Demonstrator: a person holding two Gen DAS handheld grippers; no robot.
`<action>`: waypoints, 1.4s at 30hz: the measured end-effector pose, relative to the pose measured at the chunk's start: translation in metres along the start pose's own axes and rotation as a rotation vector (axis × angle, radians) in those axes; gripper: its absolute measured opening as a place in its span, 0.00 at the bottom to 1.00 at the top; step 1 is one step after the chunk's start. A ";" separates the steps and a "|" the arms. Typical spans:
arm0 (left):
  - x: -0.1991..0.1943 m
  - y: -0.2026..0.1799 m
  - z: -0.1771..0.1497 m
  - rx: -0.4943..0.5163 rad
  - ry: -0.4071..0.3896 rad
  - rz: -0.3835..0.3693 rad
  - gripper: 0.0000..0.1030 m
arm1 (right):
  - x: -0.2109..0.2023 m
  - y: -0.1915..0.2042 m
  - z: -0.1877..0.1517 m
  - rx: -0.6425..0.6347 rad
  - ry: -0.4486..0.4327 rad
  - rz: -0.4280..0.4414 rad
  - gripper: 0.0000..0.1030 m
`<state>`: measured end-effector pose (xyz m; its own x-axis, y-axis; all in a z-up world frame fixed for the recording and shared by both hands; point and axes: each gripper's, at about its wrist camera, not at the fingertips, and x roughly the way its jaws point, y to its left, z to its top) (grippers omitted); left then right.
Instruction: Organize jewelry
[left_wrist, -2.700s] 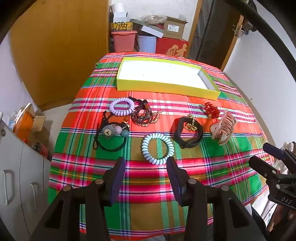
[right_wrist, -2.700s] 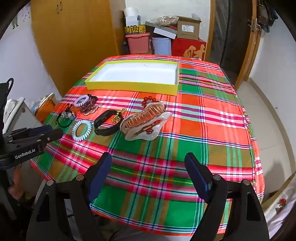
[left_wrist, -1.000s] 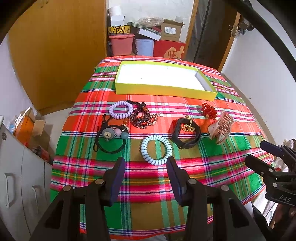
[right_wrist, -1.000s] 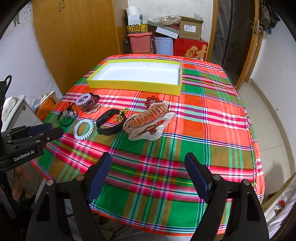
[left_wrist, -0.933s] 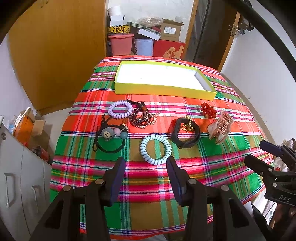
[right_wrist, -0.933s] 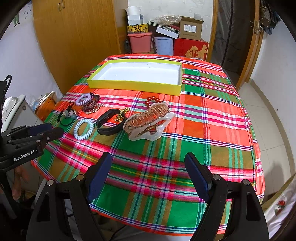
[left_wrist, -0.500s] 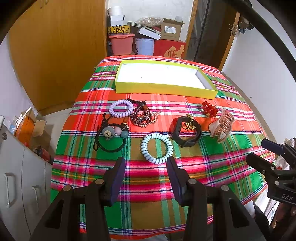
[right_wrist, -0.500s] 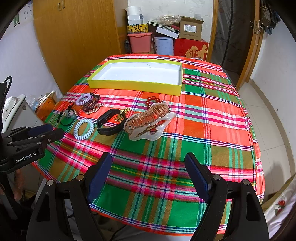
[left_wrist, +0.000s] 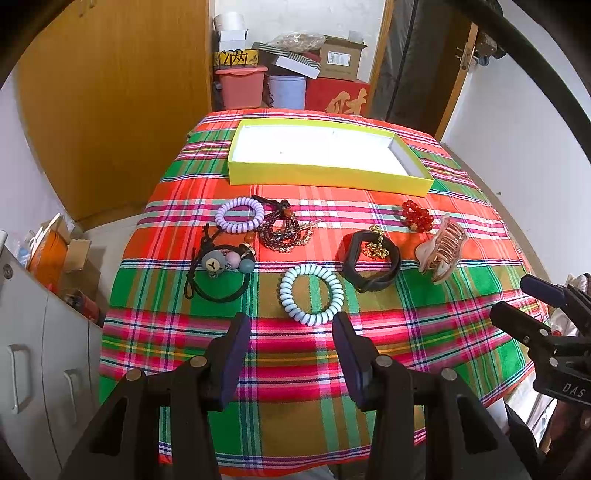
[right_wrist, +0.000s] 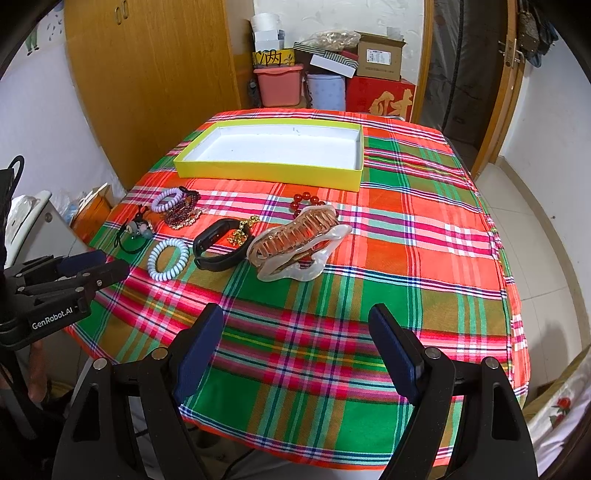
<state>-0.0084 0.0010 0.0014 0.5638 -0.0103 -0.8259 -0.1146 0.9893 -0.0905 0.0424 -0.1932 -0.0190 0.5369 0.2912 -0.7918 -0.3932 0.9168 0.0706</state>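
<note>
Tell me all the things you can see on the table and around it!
tray: 1, yellow with white inside, far end of the table, nothing in it
tablecloth: 1, red and green plaid, over the table
purple coil tie: 1, lilac, left, near the tray
bead bracelet: 1, dark red-brown, touching the purple tie
charm hair tie: 1, black with grey and pink balls, far left
blue coil tie: 1, pale blue, front middle
black band: 1, black, gold chain inside
red beads: 1 cluster, right
hair claw: 1, pearly pink, right
boxes and bins: several, behind the table
left gripper: open, empty
right gripper: open, empty
</note>
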 end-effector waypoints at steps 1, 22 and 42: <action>0.000 -0.004 0.001 -0.001 0.000 0.002 0.45 | 0.000 0.001 0.000 0.000 0.000 0.002 0.79; 0.006 0.010 0.007 -0.040 0.002 -0.008 0.45 | 0.007 0.002 0.009 -0.011 0.003 0.026 0.79; 0.023 0.044 0.016 -0.117 0.005 -0.035 0.45 | 0.056 0.001 0.057 0.152 0.030 -0.016 0.79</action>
<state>0.0127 0.0471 -0.0127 0.5653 -0.0451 -0.8236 -0.1896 0.9647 -0.1829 0.1149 -0.1602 -0.0287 0.5187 0.2696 -0.8113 -0.2657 0.9528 0.1468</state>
